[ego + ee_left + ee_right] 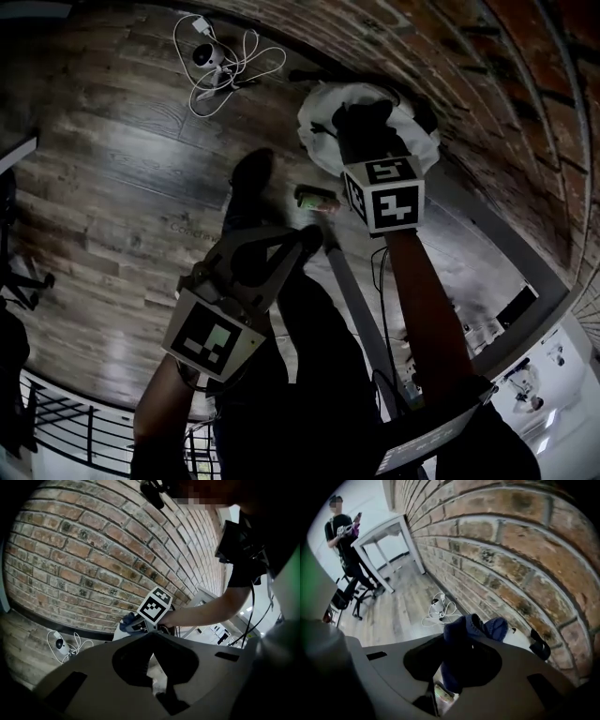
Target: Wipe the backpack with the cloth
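A white backpack (412, 141) lies on the wooden floor against the brick wall; in the right gripper view it shows as the white backpack (519, 639) with a black strap. My right gripper (364, 131) points steeply down over it, shut on a dark blue cloth (361, 117). In its own view the cloth (471, 630) bunches up out of the right gripper (454, 667). My left gripper (314, 236) hangs nearer to me, left of the backpack and apart from it, fingertips together with nothing in them. The left gripper (152, 656) looks toward the right one's marker cube (154, 605) and the cloth (125, 620).
A small white camera with a coiled cable (208, 58) lies on the floor left of the backpack, by the wall. A grey table leg (356, 300) runs beneath my arms. Farther off stand a white table (389, 527), a chair (347, 597) and a person (344, 541).
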